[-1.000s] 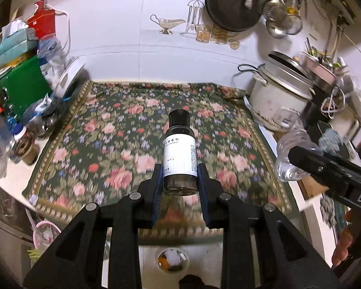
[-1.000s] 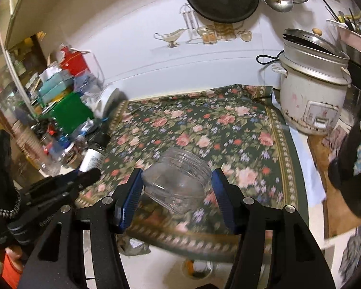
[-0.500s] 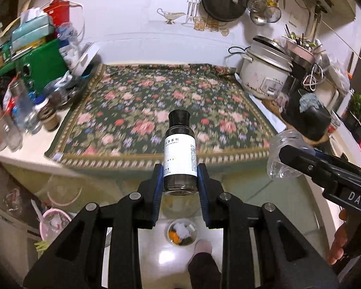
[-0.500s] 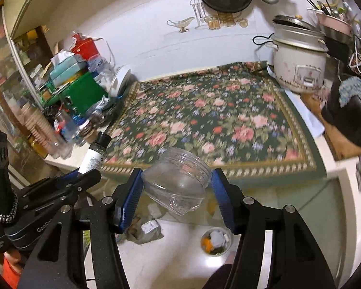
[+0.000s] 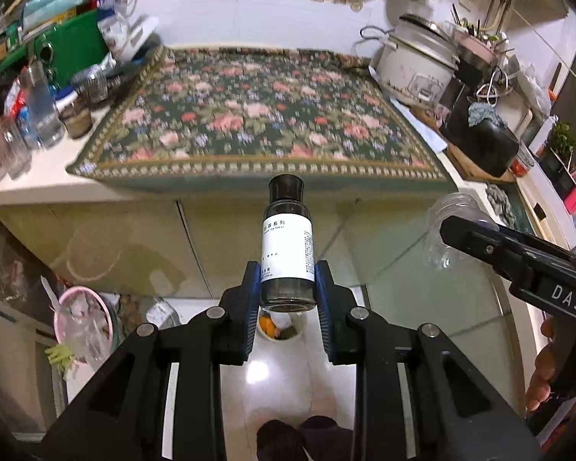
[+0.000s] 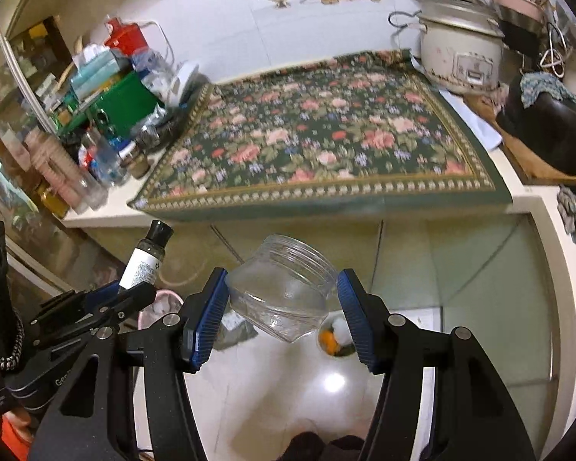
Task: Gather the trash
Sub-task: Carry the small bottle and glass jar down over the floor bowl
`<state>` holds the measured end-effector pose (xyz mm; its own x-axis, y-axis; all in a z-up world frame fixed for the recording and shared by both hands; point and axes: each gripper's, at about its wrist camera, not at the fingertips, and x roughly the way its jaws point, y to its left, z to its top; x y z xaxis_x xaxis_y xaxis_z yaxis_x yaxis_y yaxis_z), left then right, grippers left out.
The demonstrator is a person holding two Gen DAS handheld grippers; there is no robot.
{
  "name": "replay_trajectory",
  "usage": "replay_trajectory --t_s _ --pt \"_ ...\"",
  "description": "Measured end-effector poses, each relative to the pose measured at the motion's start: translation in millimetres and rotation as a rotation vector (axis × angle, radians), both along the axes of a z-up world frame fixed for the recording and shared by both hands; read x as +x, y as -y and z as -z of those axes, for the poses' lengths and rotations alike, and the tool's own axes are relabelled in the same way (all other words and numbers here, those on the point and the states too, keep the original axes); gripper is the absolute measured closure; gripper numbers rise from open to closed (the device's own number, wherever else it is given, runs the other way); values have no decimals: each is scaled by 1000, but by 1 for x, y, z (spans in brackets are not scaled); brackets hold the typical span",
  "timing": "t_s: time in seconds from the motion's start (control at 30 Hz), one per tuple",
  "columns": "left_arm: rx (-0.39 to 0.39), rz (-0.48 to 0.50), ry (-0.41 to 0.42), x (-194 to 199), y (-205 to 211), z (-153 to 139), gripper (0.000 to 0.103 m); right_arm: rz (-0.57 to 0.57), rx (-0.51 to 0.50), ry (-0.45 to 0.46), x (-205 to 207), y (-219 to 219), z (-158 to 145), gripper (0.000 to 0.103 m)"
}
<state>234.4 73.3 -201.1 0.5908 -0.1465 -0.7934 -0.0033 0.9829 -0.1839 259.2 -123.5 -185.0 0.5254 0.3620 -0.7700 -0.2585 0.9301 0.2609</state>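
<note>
Left wrist view: left gripper [image 5: 287, 292] pinches a small bottle [image 5: 287, 253] by its lower body, blue ribbed pads on both sides.
Bottle label: white wrap with small dark print, characters too fine to read; black cap, dark glass below the label.
Right wrist view: right gripper [image 6: 282, 307] clamps a clear plastic jar [image 6: 282, 294] between its blue pads, the jar tilted, threaded mouth up and open, no lid.
Writing: "DAS" in white on the right gripper's black body, seen from the left camera; "Ge…" partly legible on the left gripper from the right camera.
Position: both items hang in the air in front of the counter edge, over the glossy white floor; a small bin [image 6: 336, 340] with orange and white scraps sits below.
Counter: floral woven cloth [image 5: 257, 119], dark green with pink roses and a patterned border; white rice cooker [image 6: 460, 57] at its far right.
Change: compared with half a second ago, both cameras sit farther back from the counter, cabinet fronts filling more of the view; grips unchanged.
</note>
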Motion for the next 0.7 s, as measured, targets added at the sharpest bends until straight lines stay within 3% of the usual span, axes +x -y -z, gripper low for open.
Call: replay_trajectory --t_s 0.3,0.7 --pt "-24 3 -108 29 28 85 76 21 1 -108 25 21 77 48" --pt "-45 -66 -222 70 50 264 76 -5 -45 -205 65 45 227 48"
